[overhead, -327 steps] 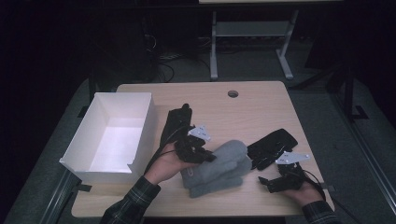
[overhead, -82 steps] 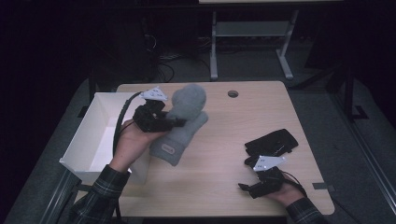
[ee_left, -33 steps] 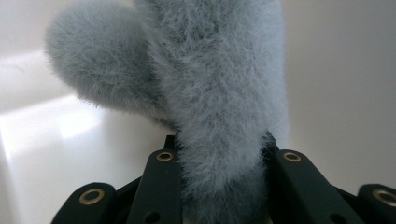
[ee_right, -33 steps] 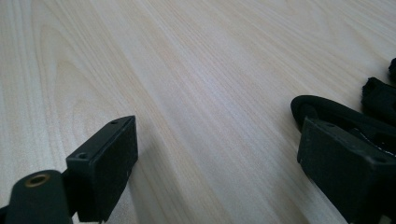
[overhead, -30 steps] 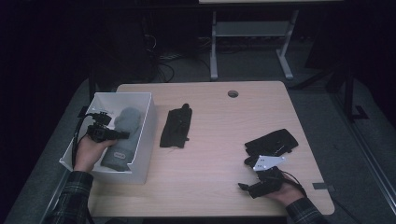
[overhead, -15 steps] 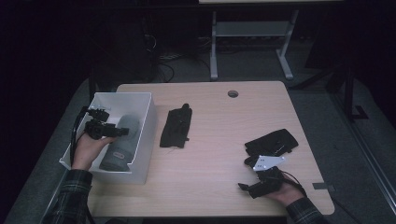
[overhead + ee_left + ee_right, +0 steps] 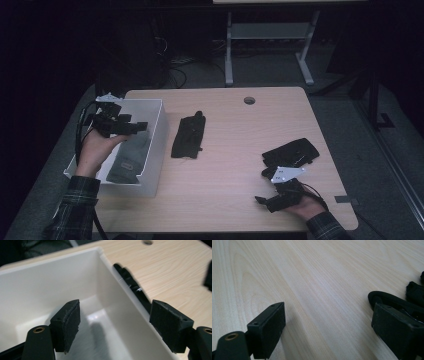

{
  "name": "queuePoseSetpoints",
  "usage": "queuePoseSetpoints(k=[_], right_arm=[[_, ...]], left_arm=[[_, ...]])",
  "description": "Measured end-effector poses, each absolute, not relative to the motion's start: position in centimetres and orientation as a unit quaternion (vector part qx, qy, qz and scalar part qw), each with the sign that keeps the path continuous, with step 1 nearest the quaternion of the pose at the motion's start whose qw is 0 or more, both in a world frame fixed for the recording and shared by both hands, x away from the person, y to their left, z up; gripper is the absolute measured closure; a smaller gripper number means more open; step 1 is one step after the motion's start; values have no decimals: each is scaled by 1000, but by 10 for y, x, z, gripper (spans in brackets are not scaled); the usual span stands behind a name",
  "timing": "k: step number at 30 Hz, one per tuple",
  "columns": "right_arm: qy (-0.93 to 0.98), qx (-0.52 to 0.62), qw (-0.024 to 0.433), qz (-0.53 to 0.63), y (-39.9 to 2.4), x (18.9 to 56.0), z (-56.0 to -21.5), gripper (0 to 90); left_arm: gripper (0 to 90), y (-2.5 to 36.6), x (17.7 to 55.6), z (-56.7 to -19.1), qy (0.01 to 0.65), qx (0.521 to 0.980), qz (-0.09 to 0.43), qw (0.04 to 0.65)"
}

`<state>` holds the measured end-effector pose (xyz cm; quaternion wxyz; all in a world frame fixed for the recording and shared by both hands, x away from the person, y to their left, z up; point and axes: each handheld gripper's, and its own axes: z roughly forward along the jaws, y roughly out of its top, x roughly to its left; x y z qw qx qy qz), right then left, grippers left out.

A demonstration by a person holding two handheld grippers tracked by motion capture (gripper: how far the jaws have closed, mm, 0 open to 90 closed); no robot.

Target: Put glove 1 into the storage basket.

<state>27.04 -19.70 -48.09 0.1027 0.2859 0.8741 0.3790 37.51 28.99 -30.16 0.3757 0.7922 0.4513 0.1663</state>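
Right gripper (image 7: 264,200): held low at the near right of the wooden table (image 7: 235,200), resting on or just above the top. In the right gripper view its jaws stand wide apart with bare wood grain between them; nothing is held. A black glove (image 7: 397,302) lies against the outer side of the jaw at that view's right.

Black glove, right: seen from the high view (image 7: 291,152) just beyond the right gripper, flat on the table, touching or almost touching the gripper's grey plate.

Left gripper (image 7: 141,126): held above the white box (image 7: 156,145), fingertips over its interior. In the left gripper view the jaws are spread, empty; one pad hangs over the box floor (image 7: 105,340), the other past the box's right wall (image 7: 125,297).

Grey knit item (image 7: 127,157): lies inside the white box, below and nearer than the left fingertips, with a small label on it; whether it is a hat or a sock cannot be told.

Black glove, centre (image 7: 189,136): flat on the table, right of the box, well apart from both grippers.

Table hole (image 7: 249,100): far centre.
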Motion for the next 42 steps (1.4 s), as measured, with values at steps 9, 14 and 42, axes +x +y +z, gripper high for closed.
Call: queuePoseSetpoints(k=[9, 14, 42], right_arm=[[874, 285, 103, 380, -197, 271, -481, 116], [874, 285, 103, 380, -197, 270, -481, 114], [878, 290, 100, 368, -196, 270, -478, 145]], left_arm=[[243, 231, 362, -286, 404, 810, 155, 396], [243, 204, 357, -290, 387, 820, 145, 397], [198, 136, 322, -410, 317, 869, 103, 366]])
